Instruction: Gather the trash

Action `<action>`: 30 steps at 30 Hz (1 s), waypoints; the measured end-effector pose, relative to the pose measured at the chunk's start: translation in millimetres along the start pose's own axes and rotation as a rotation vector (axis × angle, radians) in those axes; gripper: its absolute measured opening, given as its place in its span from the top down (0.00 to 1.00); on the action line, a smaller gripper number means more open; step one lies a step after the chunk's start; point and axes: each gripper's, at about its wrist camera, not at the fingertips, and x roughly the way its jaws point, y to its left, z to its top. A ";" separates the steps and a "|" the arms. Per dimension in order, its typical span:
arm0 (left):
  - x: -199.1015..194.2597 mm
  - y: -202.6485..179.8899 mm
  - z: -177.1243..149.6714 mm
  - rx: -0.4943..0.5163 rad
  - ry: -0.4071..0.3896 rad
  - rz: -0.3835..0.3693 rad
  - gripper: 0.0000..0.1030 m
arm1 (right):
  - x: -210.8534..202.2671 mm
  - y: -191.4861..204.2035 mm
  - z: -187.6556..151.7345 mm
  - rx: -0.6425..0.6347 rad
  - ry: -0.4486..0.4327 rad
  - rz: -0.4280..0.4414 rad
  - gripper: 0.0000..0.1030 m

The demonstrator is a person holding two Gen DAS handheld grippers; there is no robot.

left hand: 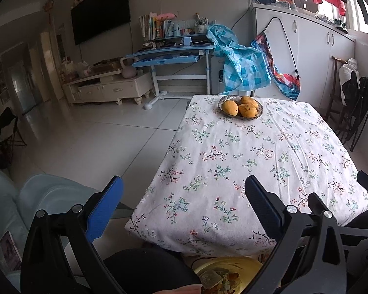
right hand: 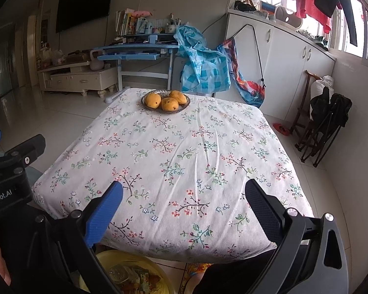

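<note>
The left gripper [left hand: 184, 191] hangs low in its frame with its blue-padded fingers spread wide and nothing between them, over the near left corner of the table draped in a white floral cloth [left hand: 269, 152]. The right gripper [right hand: 184, 191] is likewise spread wide and empty, above the near edge of the same table [right hand: 184, 147]. At the bottom of both frames, below the table's near edge, sits a round yellow plastic bin [right hand: 157, 267] holding crumpled wrappers and scraps [right hand: 132, 278]; in the left view the bin [left hand: 243, 262] lies at bottom centre. In the upper middle of each frame, at the table's far end, a shallow dark glass dish [left hand: 258, 109] carries three yellow-orange mangoes [left hand: 247, 110]. The cloth between dish and grippers is bare.
</note>
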 end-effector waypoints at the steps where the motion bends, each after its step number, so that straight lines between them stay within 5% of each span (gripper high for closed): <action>1: 0.4 -0.6 0.1 -0.001 0.002 -0.001 0.07 | 0.2 0.2 -0.1 -0.001 0.001 0.001 0.07; 30: 5.8 -1.1 -1.7 -0.009 0.014 -0.002 0.07 | 1.1 2.2 -0.7 -0.004 0.005 0.001 0.07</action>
